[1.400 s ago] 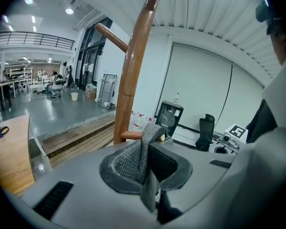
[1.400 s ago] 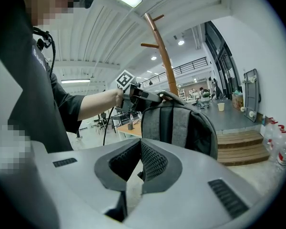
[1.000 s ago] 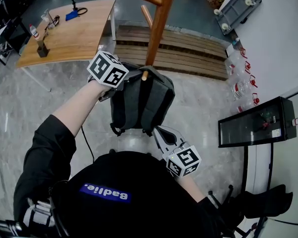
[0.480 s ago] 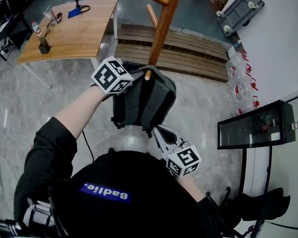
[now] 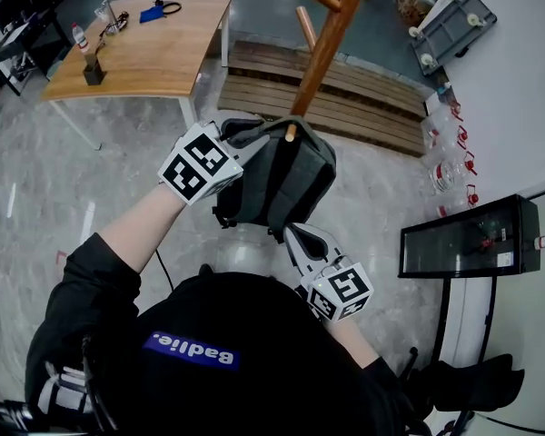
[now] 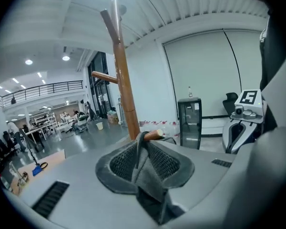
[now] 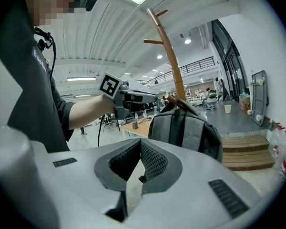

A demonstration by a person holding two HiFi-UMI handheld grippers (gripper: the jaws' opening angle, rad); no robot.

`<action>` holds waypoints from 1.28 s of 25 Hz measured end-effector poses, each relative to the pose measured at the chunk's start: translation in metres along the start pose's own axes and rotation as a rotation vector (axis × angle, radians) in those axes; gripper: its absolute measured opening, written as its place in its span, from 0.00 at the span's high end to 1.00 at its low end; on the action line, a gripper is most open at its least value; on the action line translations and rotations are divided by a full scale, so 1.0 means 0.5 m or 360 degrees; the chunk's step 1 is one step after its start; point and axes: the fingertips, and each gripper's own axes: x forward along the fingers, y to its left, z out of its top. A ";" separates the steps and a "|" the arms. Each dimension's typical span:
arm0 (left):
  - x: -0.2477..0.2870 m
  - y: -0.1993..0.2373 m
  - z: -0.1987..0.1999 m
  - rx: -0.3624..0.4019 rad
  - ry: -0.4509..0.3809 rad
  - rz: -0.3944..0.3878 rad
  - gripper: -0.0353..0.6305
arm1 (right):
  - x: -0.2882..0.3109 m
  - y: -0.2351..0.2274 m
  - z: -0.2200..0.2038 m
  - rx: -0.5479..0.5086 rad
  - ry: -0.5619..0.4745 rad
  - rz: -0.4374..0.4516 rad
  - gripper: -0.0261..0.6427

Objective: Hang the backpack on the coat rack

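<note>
Left gripper [image 5: 251, 143] has its jaws clamped on the backpack's top loop [image 6: 142, 159], and that loop is draped right at the tip of a lower peg [image 6: 155, 135] of the coat rack [image 5: 331, 39]. The backpack [image 5: 286, 184] hangs below, off the floor. Right gripper [image 5: 295, 239] sits just under the bag, jaws nearly together with nothing in them (basically a spotter). My take: slide the loop further along the peg toward the pole before letting go, otherwise it could slip off the end.
</note>
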 end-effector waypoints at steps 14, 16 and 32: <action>-0.117 -0.151 0.005 -0.0263 -0.0476 0.0002 0.93 | 0.033 0.033 0.106 -0.0152 -0.0208 0.0025 0.95; -0.121 -0.165 0.004 -0.0268 -0.0483 -0.0009 0.93 | 0.035 0.030 0.117 -0.0157 -0.0239 0.0009 0.95; -0.112 -0.213 -0.047 -0.0329 -0.0399 -0.0070 0.93 | 0.048 0.021 0.088 -0.0076 -0.0239 0.0007 0.95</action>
